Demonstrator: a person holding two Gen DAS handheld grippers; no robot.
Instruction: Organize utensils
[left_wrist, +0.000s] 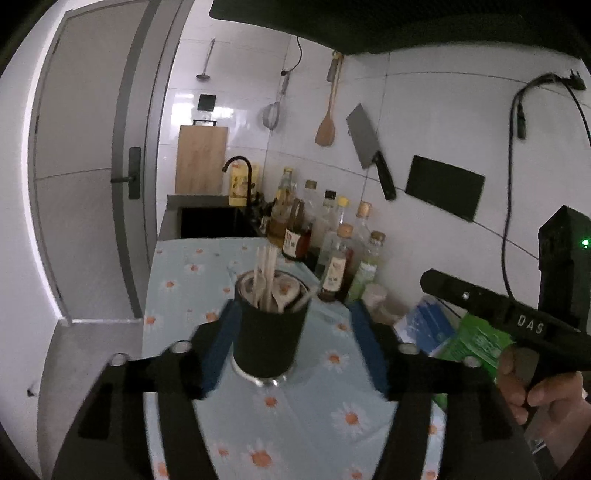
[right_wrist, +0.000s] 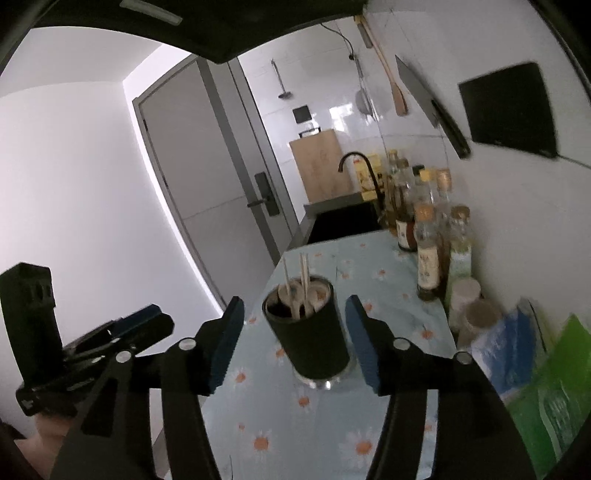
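Note:
A black utensil holder (left_wrist: 267, 339) stands upright on the daisy-print tablecloth (left_wrist: 332, 417). It holds chopsticks (left_wrist: 266, 273) and white spoons (left_wrist: 284, 291). My left gripper (left_wrist: 291, 350) is open, its blue pads on either side of the holder without touching. In the right wrist view the same holder (right_wrist: 310, 332) with chopsticks (right_wrist: 303, 275) stands between the open fingers of my right gripper (right_wrist: 295, 343). The left gripper (right_wrist: 122, 332) shows at the lower left there. The right gripper's body (left_wrist: 517, 321) shows at the right in the left wrist view.
A row of sauce and oil bottles (left_wrist: 332, 240) lines the wall at the right. Green and blue packages (left_wrist: 469, 343) lie at the right edge. A sink (left_wrist: 214, 221) with a black tap lies behind. A cleaver (left_wrist: 369, 147) and a wooden spatula (left_wrist: 327, 125) hang on the tiles.

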